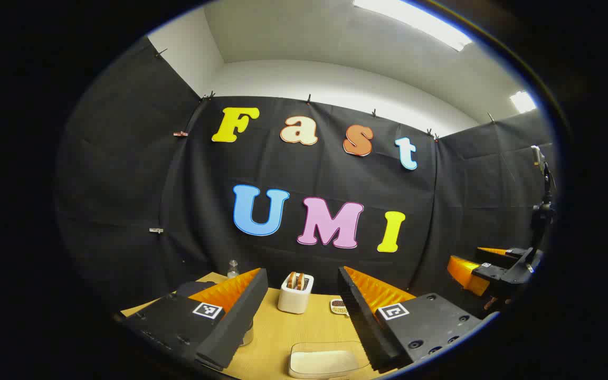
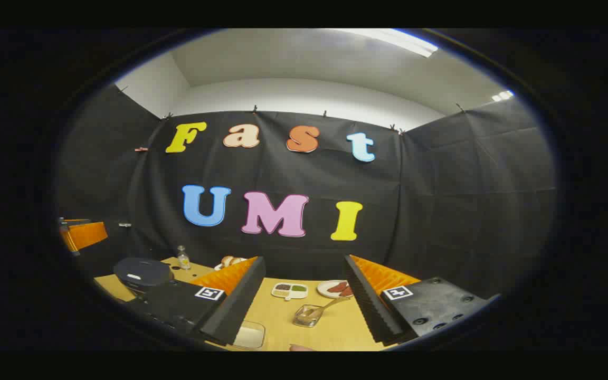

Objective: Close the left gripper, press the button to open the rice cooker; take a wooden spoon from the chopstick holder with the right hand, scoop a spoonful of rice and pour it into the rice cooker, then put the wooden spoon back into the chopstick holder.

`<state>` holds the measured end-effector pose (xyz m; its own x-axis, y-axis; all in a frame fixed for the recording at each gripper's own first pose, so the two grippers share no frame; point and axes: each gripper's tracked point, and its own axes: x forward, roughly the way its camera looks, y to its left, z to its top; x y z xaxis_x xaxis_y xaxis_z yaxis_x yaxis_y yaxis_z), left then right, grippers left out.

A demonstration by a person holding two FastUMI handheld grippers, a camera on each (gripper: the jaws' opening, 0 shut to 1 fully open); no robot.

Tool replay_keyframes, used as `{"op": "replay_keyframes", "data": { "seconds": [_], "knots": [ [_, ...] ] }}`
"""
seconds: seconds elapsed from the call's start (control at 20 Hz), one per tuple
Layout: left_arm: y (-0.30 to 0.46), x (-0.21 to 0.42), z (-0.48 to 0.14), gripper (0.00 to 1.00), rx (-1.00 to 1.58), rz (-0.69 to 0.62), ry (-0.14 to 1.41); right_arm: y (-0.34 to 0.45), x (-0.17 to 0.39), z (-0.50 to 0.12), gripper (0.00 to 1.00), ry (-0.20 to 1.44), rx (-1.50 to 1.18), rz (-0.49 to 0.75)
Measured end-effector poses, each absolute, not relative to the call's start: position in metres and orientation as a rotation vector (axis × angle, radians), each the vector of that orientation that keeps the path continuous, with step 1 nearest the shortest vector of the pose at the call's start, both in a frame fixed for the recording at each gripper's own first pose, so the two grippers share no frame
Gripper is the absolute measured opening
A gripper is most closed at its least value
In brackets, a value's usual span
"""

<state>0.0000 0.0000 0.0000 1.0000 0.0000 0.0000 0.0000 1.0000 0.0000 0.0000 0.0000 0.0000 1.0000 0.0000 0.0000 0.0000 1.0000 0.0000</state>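
**Both grippers open above the worktop, first step not yet begun**

In the left gripper view, the left gripper [image 1: 298, 311] hangs over the wooden worktop [image 1: 277, 338] with its jaws spread wide and nothing between them. Nearest, just below and between the fingers, lies a clear shallow tray of rice [image 1: 324, 361]. Farther back stands a white holder [image 1: 295, 293] with wooden pieces poking from its top, which may be the chopstick holder, though that is uncertain. Off to the side, well apart, the other gripper [image 1: 486, 269] is held up in the air.

In the right gripper view, the right gripper [image 2: 304, 295] is likewise wide open and empty. Between its fingers sits a small clear container [image 2: 306, 315] with a wooden spoon [image 2: 330, 304] leaning out of it, a likelier chopstick holder. To the left, beyond the finger, the dark rice cooker [image 2: 142, 273] stands with its lid down. At the far edge are a divided dish [image 2: 290, 290] and a plate [image 2: 334, 288].

Judging by the lid, the task is at its opening step. The next move calls for the left gripper to shut its jaws, then travel to the cooker and press the lid button; the button itself is too small to make out.
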Motion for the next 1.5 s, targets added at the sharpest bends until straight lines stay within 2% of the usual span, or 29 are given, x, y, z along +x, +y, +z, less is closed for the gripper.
{"op": "replay_keyframes", "data": {
  "seconds": [0.45, 0.65, 0.85, 1.15, 1.5],
  "knots": [
    [0.025, -0.019, 0.006, 0.93, 0.028, 0.056, -0.013, 0.025, 0.003, 0.026, 0.93, -0.105, -0.038, 0.037],
    [0.027, -0.023, 0.007, 0.93, 0.041, 0.055, -0.017, 0.042, 0.002, 0.004, 0.92, -0.027, -0.051, 0.056],
    [0.028, -0.026, 0.011, 0.93, 0.060, 0.034, -0.031, 0.052, -0.001, 0.009, 0.90, -0.037, -0.031, 0.076],
    [0.024, -0.026, 0.000, 0.93, 0.020, -0.015, -0.008, 0.049, -0.013, 0.006, 0.93, -0.004, -0.032, 0.051],
    [0.030, -0.020, -0.021, 0.93, 0.012, 0.007, 0.043, 0.037, -0.012, -0.004, 0.93, 0.019, -0.052, 0.033]
  ]
}}
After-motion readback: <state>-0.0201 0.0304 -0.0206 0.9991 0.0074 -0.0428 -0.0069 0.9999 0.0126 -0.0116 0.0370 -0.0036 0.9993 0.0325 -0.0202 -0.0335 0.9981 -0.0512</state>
